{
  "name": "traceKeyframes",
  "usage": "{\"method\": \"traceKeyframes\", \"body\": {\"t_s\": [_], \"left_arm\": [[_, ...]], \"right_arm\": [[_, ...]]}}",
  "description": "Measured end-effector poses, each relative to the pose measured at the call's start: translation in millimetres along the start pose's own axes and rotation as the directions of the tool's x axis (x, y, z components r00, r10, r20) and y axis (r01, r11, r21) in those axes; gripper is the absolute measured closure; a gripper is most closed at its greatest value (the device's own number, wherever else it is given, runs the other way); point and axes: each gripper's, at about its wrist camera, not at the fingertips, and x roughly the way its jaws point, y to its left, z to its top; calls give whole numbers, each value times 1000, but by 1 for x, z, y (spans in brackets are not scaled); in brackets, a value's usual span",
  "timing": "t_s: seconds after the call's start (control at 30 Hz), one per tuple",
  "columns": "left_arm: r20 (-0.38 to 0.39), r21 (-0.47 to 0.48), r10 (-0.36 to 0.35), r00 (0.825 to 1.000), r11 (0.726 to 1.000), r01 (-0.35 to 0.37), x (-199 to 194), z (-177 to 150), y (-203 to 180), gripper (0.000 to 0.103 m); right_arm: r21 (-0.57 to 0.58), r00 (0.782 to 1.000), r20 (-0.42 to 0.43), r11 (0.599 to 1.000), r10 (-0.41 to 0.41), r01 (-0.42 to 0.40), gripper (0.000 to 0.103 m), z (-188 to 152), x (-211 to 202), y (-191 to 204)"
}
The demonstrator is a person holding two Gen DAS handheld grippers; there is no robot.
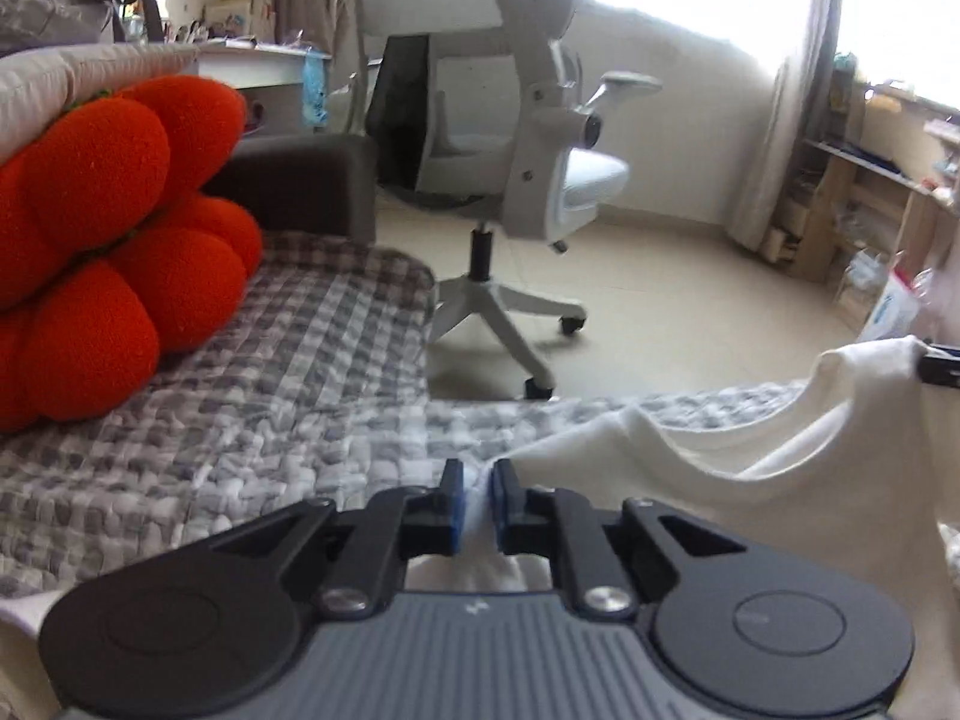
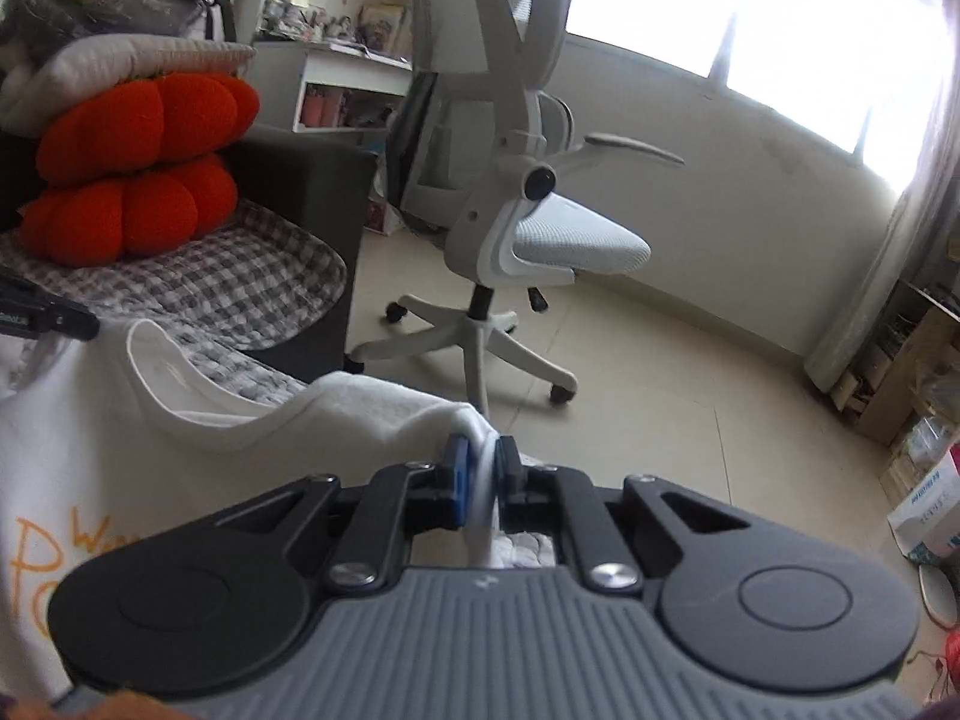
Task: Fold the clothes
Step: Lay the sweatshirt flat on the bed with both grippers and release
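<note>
The left gripper [image 1: 477,489] points down at a slant, its jaws narrow and pinching a fold of the white shirt [image 1: 750,450]. The right gripper [image 2: 485,462] is tilted the same way and clamps the shirt's edge. The shirt hangs between them over the checked blanket [image 1: 288,396]. At 10 o'clock lie orange cushions [image 2: 144,174]; at 12 o'clock stands the office chair [image 2: 510,222].

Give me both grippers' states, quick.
Left gripper: shut on the white cotton T-shirt with orange print.
Right gripper: shut on the same T-shirt's edge.
</note>
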Motion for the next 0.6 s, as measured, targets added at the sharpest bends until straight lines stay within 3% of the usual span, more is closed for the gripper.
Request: {"method": "traceKeyframes", "body": {"t_s": [0.03,0.1,0.17,0.23,0.27,0.3,0.37,0.4,0.47,0.5,0.53,0.57,0.6], "left_arm": [[-15,6,24,1000,1000,-24,8,-2,0,89],[-59,-17,-27,998,1000,26,16,-3,7,85],[-83,-48,-78,993,996,75,22,-1,15,82],[-71,-79,-98,993,993,92,23,8,21,68],[-64,-94,-107,992,991,101,23,12,24,56],[-77,-91,-130,989,988,123,28,13,23,50],[-139,-73,-196,971,980,187,43,9,15,47],[-151,-49,-202,968,979,197,48,4,8,41],[-129,36,-165,978,985,171,48,-1,-8,39],[-125,72,-136,983,987,145,47,-2,-16,55],[-120,85,-128,984,987,139,46,-3,-21,70],[-114,83,-128,985,987,138,44,-3,-23,78],[-107,78,-128,986,987,137,43,-3,-25,91]], "right_arm": [[-5,999,-41,1000,-3,3,88,-6,10,0],[-25,992,-124,1000,4,-7,86,-19,28,1],[-18,986,-166,1000,12,-15,70,-26,38,-1],[46,992,-126,999,22,-16,47,-21,34,-12],[92,993,-111,995,48,-37,45,-19,34,-18],[146,992,-97,987,84,-70,44,-16,34,-24],[198,985,-103,974,136,-114,44,-16,41,-29],[201,982,-125,973,143,-116,44,-17,48,-28],[199,972,-179,973,155,-118,44,-21,61,-22],[188,966,-200,974,162,-125,52,-25,65,-18],[172,963,-206,975,172,-137,68,-26,66,-14],[157,963,-198,976,180,-150,76,-25,65,-10],[136,967,-188,979,173,-149,92,-21,62,-6]]}}
